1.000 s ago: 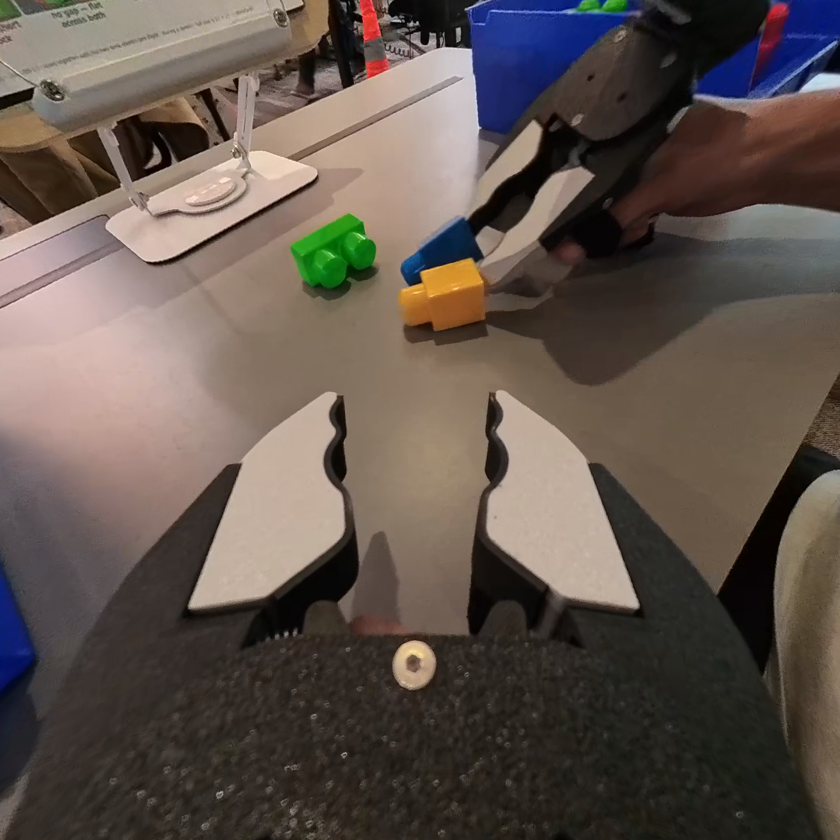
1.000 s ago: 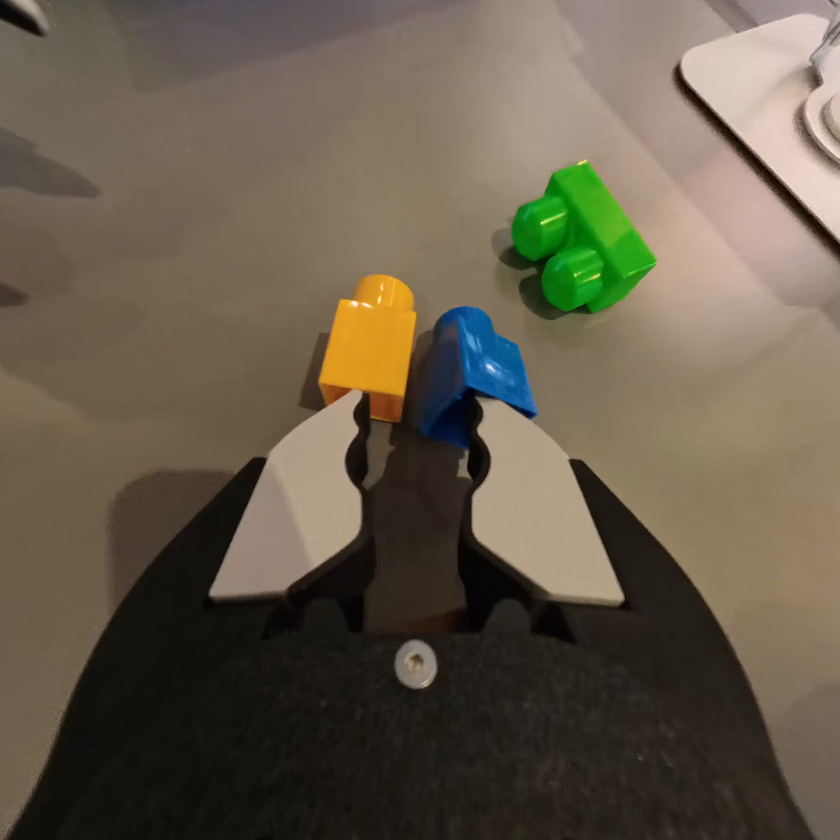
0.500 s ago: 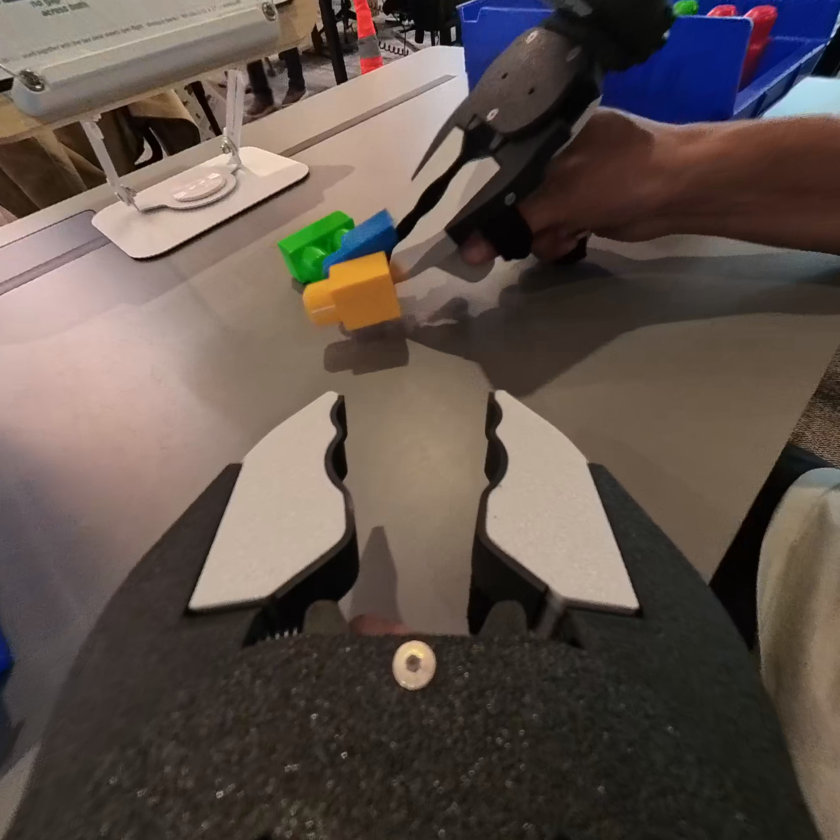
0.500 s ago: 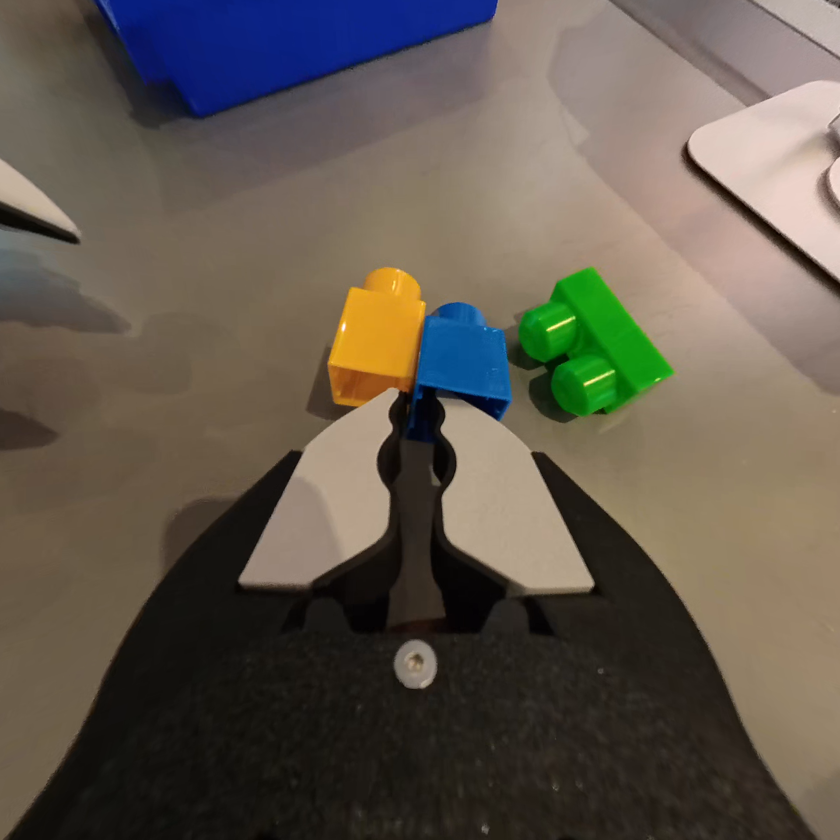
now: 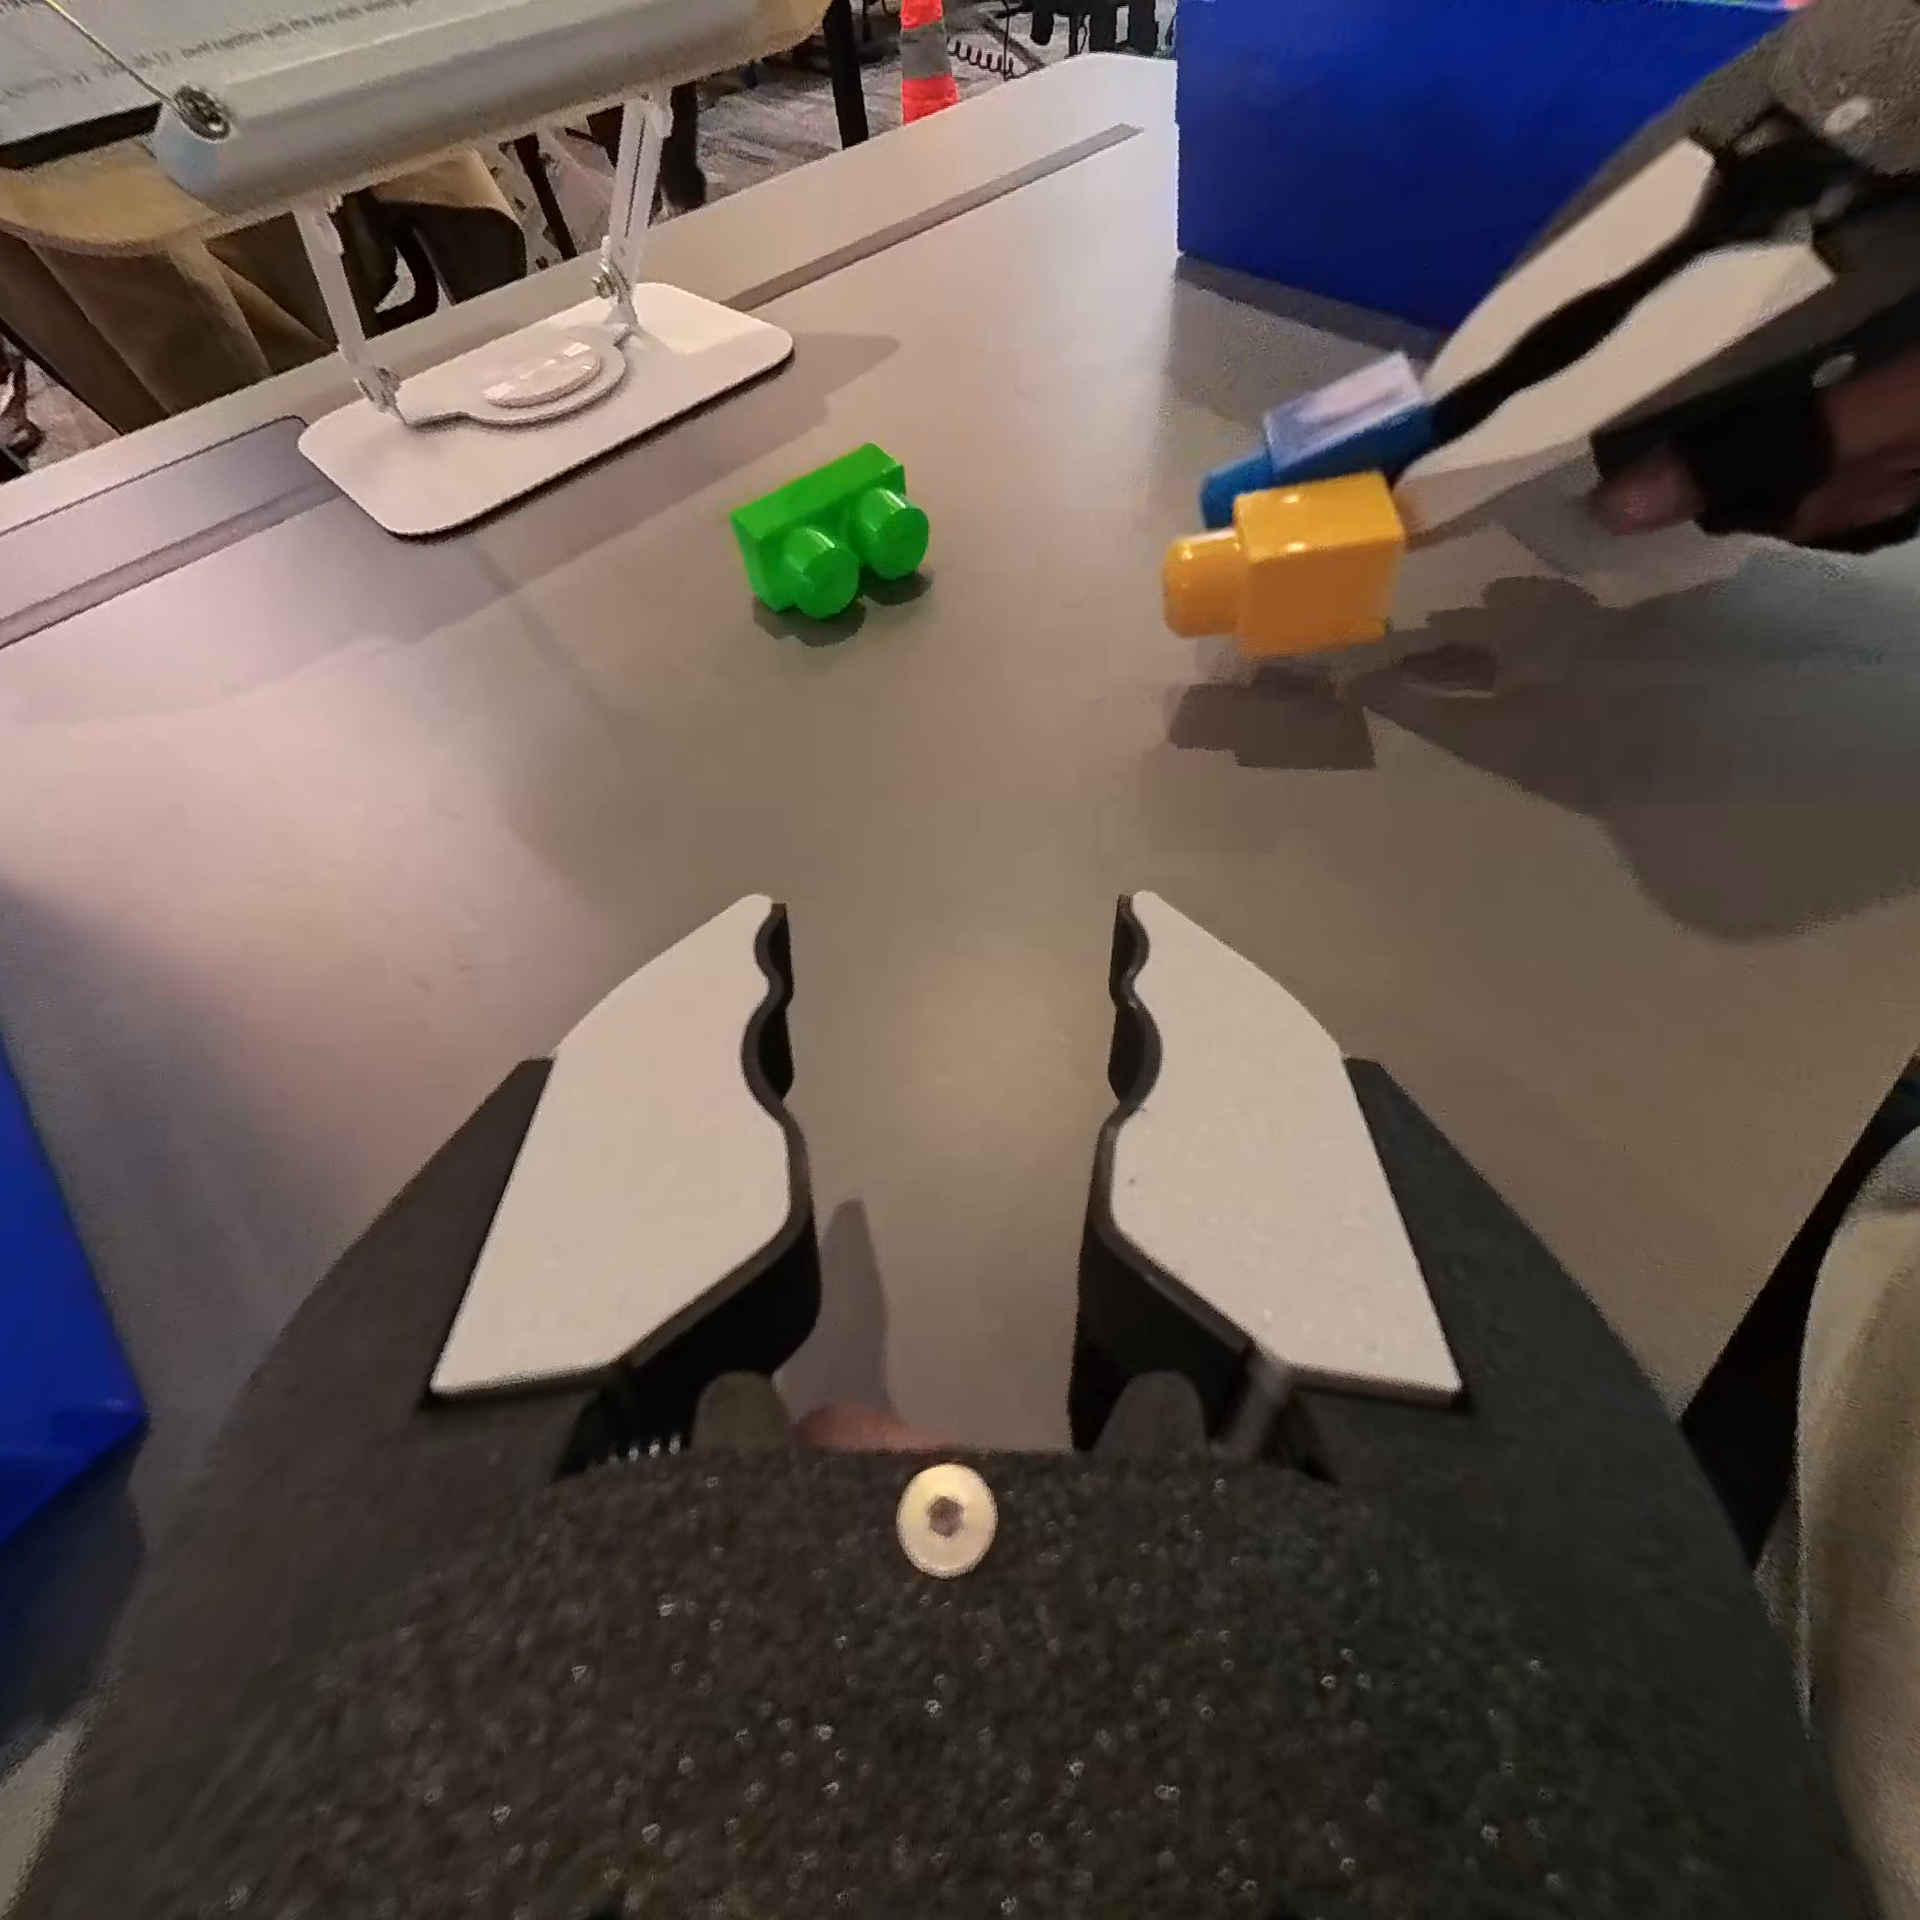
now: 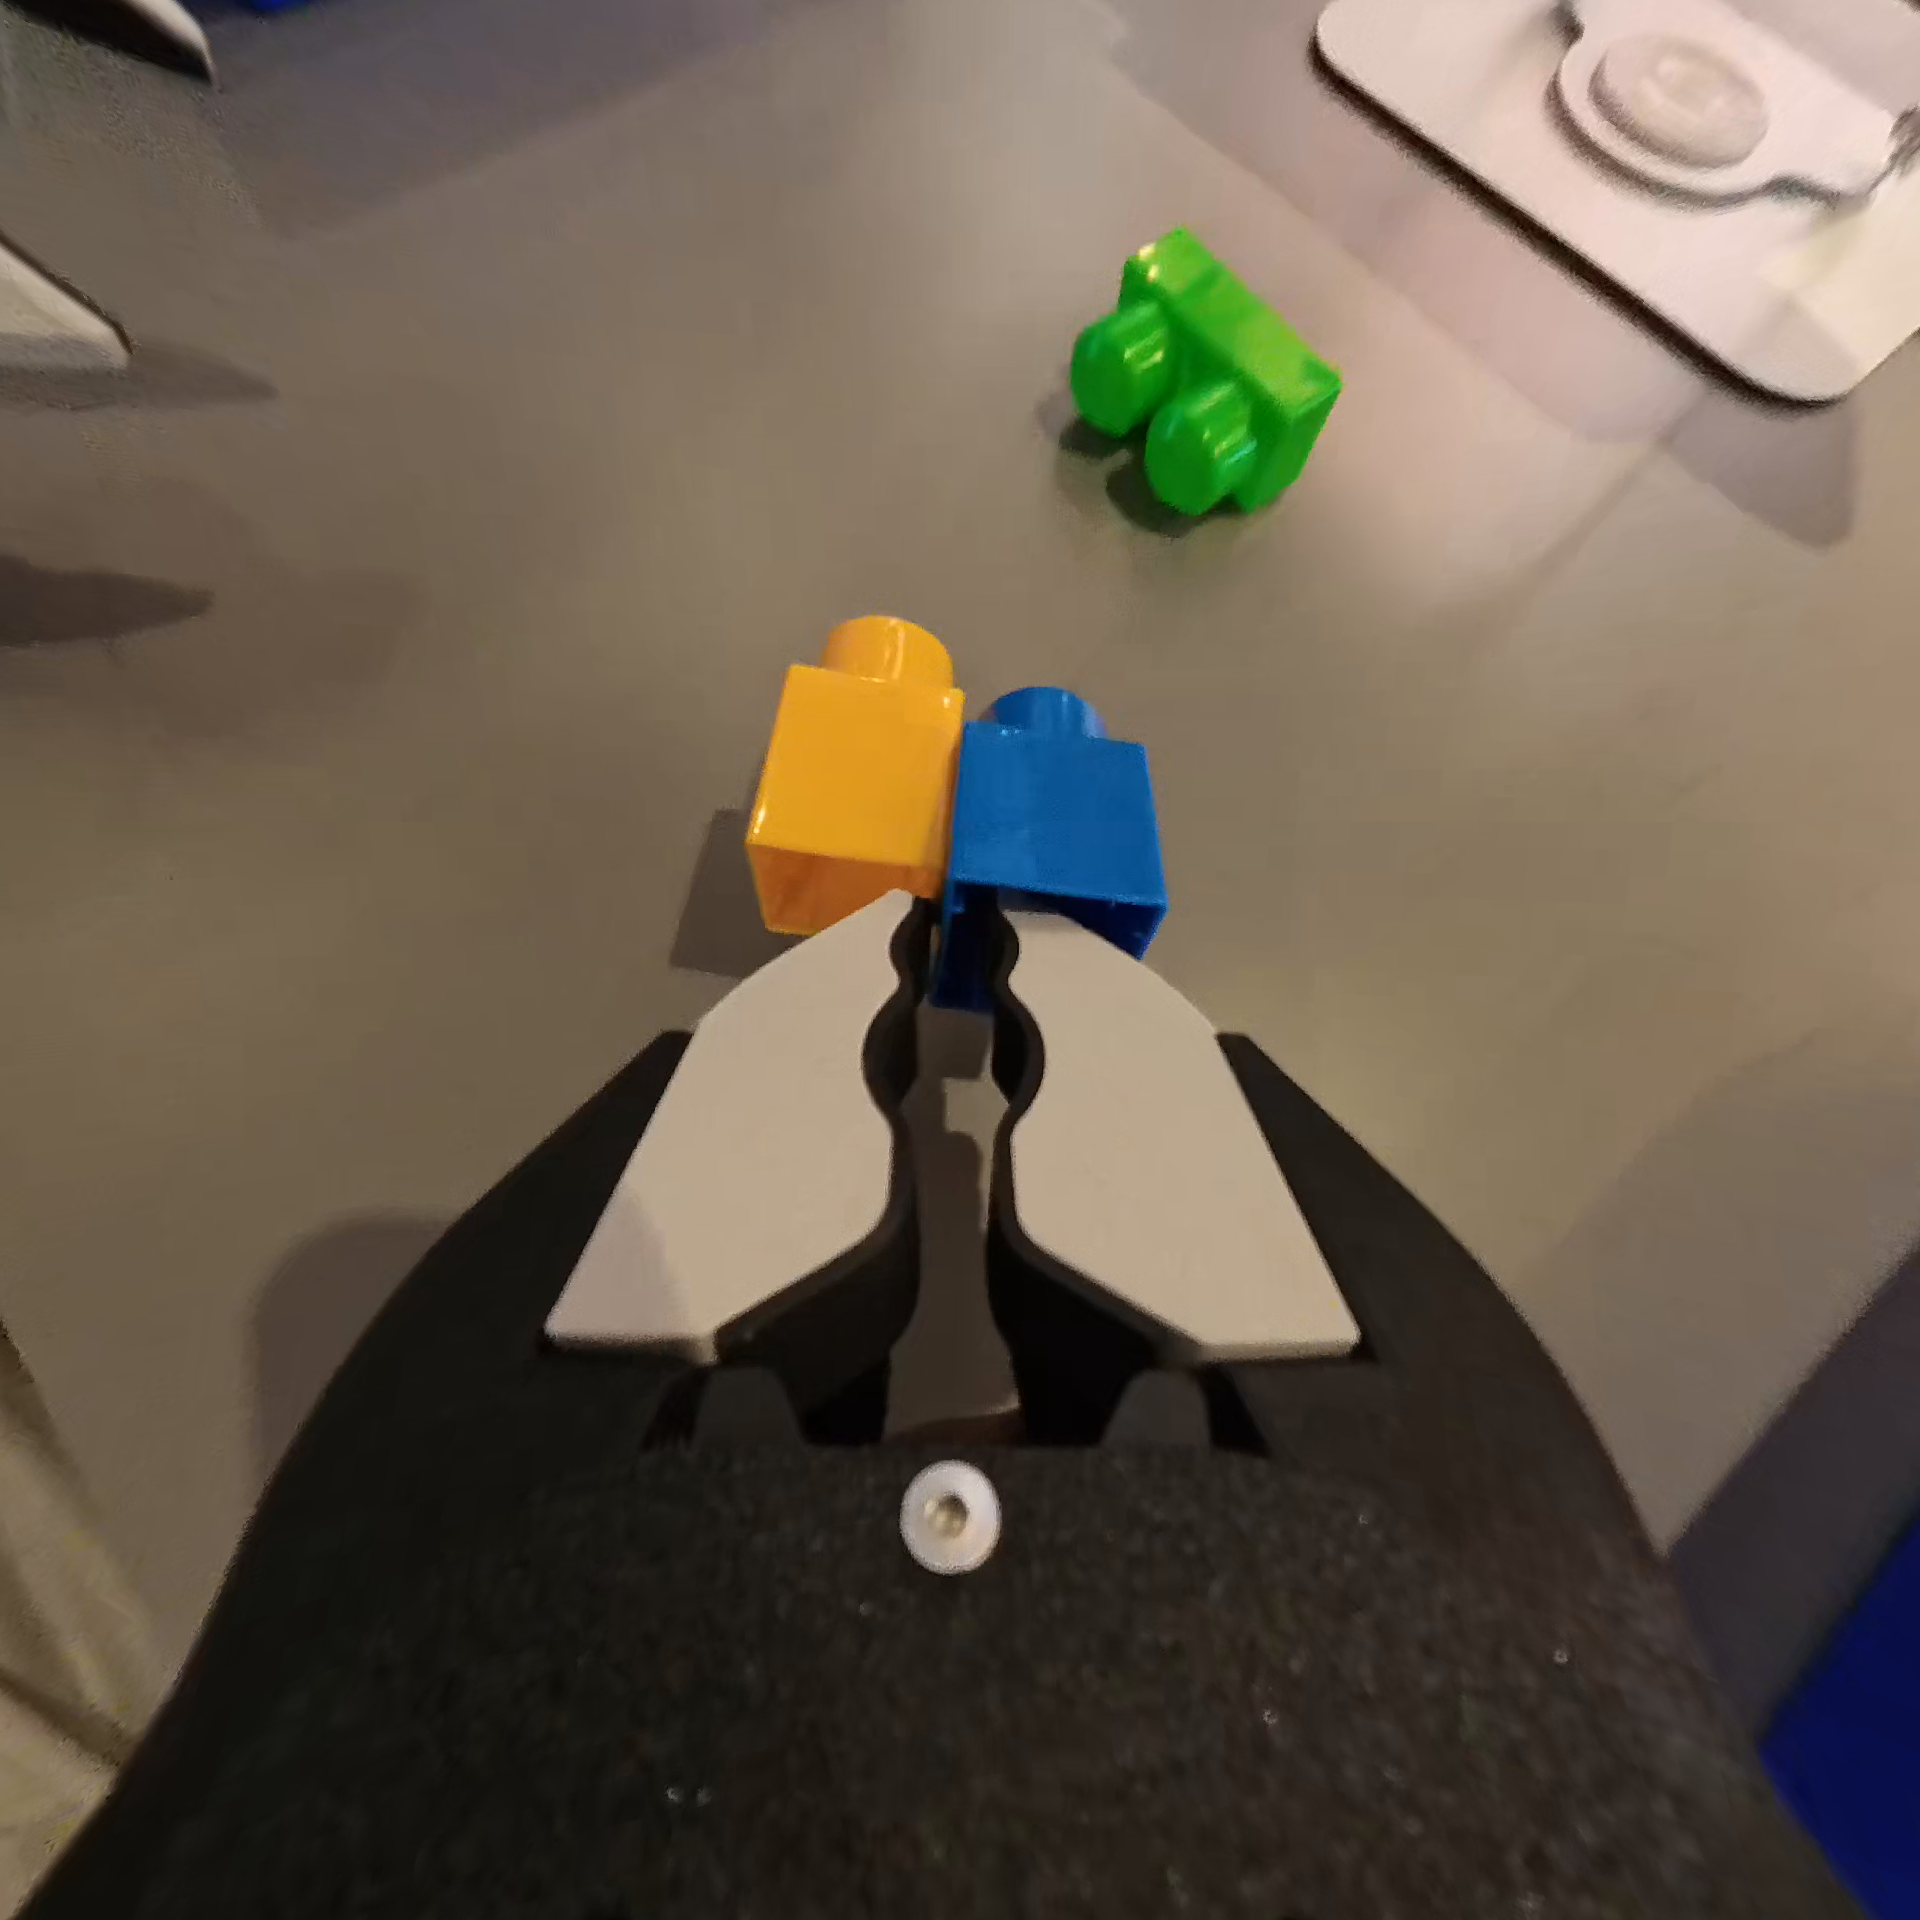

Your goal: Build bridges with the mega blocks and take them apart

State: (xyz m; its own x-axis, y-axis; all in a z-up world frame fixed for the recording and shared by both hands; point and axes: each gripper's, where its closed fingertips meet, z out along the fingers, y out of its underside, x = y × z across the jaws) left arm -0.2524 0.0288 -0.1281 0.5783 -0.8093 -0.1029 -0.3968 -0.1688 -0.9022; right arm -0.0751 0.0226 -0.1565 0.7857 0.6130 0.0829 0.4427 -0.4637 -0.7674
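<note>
Two blocks, yellow block and blue block, held above the worktop; right gripper clamped on their adjoining walls. Left gripper fingers apart, empty. Green block lies near the stand base at the far edge.

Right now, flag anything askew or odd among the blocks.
The green block lies tipped on its side, studs pointing sideways. The right tongs pinch the blue block by one wall, with the yellow block lifted alongside.

A lab or demo hall: a grey table, blue storage bins and a display stand ahead of the fingers, an orange traffic cone beyond.
</note>
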